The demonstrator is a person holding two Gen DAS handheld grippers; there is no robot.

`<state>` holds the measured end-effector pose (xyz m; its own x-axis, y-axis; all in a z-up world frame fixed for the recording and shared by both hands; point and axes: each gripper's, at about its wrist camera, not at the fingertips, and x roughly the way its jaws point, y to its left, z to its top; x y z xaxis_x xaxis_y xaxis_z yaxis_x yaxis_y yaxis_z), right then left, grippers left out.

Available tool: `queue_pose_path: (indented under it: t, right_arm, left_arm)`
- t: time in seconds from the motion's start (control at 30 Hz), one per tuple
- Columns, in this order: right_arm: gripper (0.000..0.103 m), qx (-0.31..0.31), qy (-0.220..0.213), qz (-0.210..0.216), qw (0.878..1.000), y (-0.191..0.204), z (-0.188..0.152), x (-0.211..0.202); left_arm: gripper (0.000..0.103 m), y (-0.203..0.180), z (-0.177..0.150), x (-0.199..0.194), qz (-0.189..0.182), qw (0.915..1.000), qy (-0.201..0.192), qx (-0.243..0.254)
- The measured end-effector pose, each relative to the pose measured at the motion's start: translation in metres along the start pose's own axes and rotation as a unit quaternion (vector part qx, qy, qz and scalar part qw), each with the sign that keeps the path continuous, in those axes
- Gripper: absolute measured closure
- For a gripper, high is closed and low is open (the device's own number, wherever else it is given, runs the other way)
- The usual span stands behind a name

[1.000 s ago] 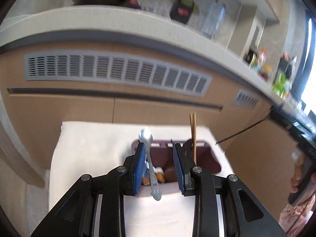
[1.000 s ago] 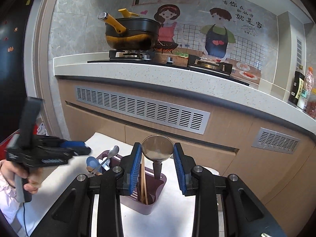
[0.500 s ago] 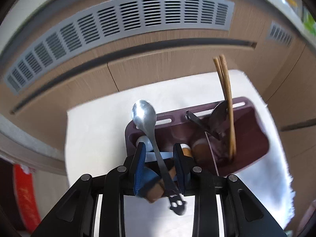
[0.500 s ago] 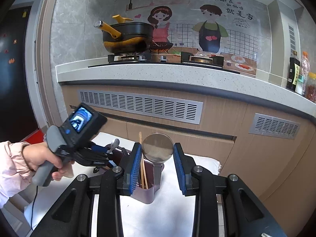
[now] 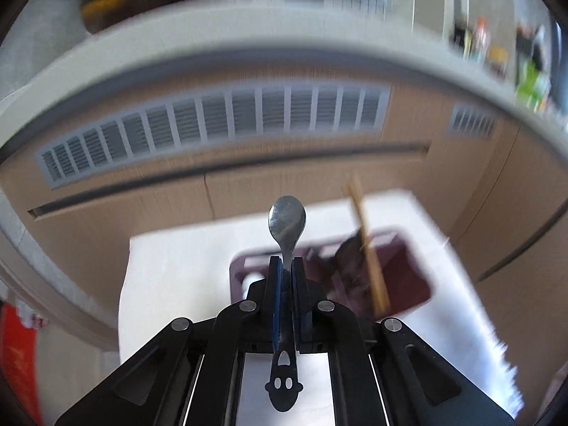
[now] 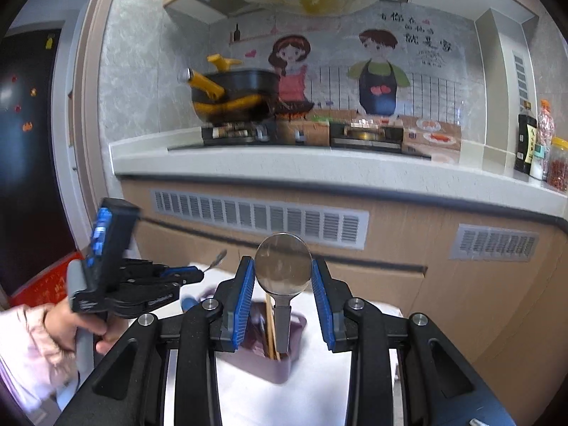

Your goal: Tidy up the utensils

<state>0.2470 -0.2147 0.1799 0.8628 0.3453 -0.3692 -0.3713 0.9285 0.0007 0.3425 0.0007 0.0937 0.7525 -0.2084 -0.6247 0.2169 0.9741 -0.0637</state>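
My left gripper (image 5: 287, 262) is closing tight on the handle of a steel spoon (image 5: 287, 220). Its blue pads press both sides, and the bowl points up and away above the maroon utensil holder (image 5: 408, 277). Wooden chopsticks (image 5: 367, 248) and a dark, blurred utensil stand in that holder. In the right wrist view my right gripper (image 6: 283, 263) is shut on the round bowl of a steel ladle (image 6: 283, 277), whose grey handle hangs down in front of the holder (image 6: 284, 369). The left gripper (image 6: 195, 273) shows at the left, held by a hand (image 6: 67, 323).
The holder stands on a white cloth (image 5: 177, 266) on a low table before wooden cabinets with a grey vent grille (image 6: 259, 218). Above runs a counter with a black pan (image 6: 230, 96) on a stove, and bottles (image 6: 532, 142) at the right. A blue spoon (image 6: 186, 301) sits in the holder.
My left gripper has shut on the steel spoon, which lay loosely between its open pads, and has pulled back and tilted up from the holder. The right gripper still holds the ladle.
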Motion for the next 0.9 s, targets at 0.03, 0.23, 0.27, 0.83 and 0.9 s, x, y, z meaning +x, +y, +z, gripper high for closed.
queue_pose_path:
  t: [0.03,0.23,0.27,0.83,0.9]
  right_arm:
    - [0.073,0.002,-0.010,0.003,1.000,0.002,0.006,-0.002]
    - [0.073,0.015,-0.039,0.010,0.999,0.010,0.028,0.005]
    - [0.073,0.016,-0.037,0.011,0.999,0.011,0.028,0.008]
    - [0.073,-0.010,0.063,0.009,0.998,0.009,-0.031,0.013]
    - [0.073,-0.014,0.065,0.009,0.998,0.011,-0.035,0.008]
  left_arm:
    - [0.098,0.002,0.005,-0.013,-0.010,0.9996,-0.024,-0.009]
    - [0.098,0.004,0.025,-0.093,-0.043,0.9695,-0.231,-0.071]
    - [0.098,0.004,0.024,-0.097,-0.044,0.9638,-0.251,-0.079]
    - [0.098,-0.004,-0.119,-0.041,-0.042,0.9988,0.009,0.023]
    - [0.098,-0.010,-0.140,-0.031,-0.033,0.9970,0.052,0.048]
